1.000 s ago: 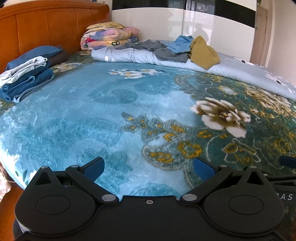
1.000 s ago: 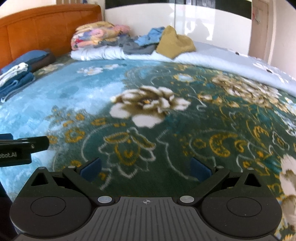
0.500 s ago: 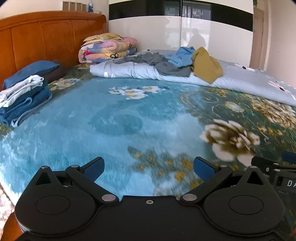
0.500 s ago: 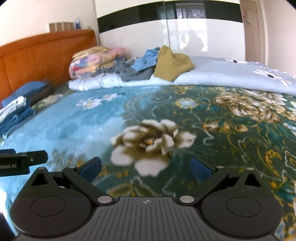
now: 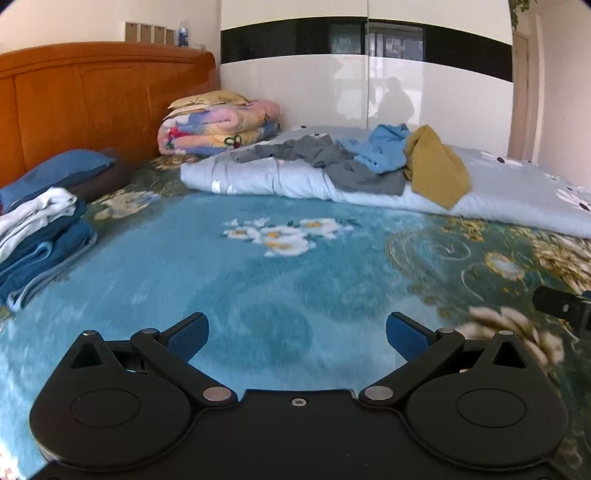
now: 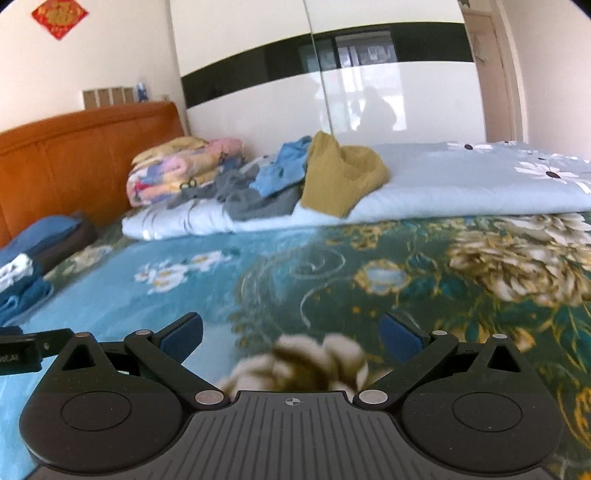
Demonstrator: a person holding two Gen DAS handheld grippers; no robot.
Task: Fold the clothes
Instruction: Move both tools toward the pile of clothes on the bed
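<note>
Left wrist: left gripper (image 5: 297, 334) apart, empty | right gripper (image 6: 291, 334) apart | unfolded clothes (image 5: 354, 162) beyond blanket (image 5: 258, 277)

We counted three loose garments on the pale quilt: one grey (image 5: 325, 162), one blue (image 5: 384, 151), one mustard (image 5: 436, 170); two grippers, left (image 5: 297, 334) and right (image 6: 291, 332)

A bed (image 5: 280, 266) under a teal floral blanket fills the room. At its head stands an orange wooden headboard (image 5: 92, 99), with small boxes (image 5: 147, 34) on top. Beyond the bed runs a glossy white wardrobe (image 5: 332, 92) with a black band, bright with reflected daylight. Right of the wardrobe is a pale door (image 6: 491, 74). Above the headboard, a red ornament (image 6: 59, 14) hangs on the cream wall.
</note>
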